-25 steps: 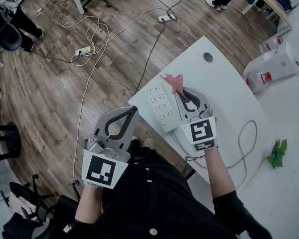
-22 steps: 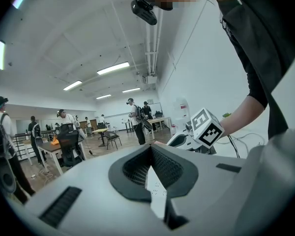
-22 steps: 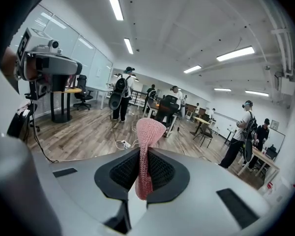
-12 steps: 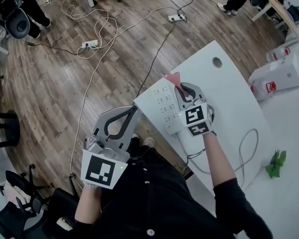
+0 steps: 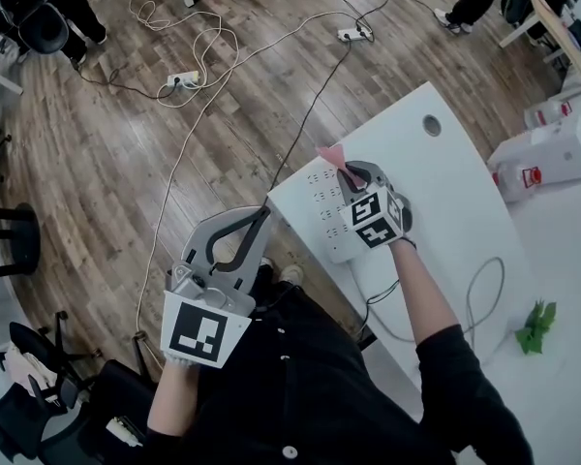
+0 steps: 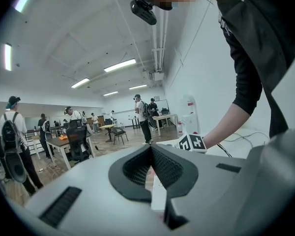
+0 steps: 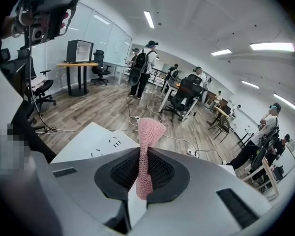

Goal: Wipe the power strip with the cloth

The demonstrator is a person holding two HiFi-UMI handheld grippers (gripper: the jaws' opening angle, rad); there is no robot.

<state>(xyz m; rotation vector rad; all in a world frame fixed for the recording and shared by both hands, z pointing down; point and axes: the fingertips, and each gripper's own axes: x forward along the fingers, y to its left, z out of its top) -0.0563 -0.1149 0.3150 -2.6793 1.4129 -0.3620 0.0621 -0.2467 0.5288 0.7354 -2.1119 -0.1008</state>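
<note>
A white power strip [image 5: 331, 209] lies near the left corner of the white table [image 5: 436, 177]; part of it shows again in the right gripper view [image 7: 103, 142]. My right gripper [image 5: 351, 174] hovers over the strip's far end, shut on a pink cloth [image 5: 331, 156] that sticks out past its jaws [image 7: 148, 146]. My left gripper [image 5: 261, 216] is held off the table, in front of my body and left of the strip, jaws closed with nothing between them [image 6: 151, 149].
The strip's cable [image 5: 476, 298] loops over the table at right. A green scrap [image 5: 535, 325] lies at the right edge, white packages [image 5: 547, 153] at the far right. Floor cables and other power strips [image 5: 184, 78] run across the wood floor. Chairs and people stand around.
My right gripper with the pink cloth has shifted a little left and toward the strip's far end, turning its marker cube. The left gripper has stayed about where it was.
</note>
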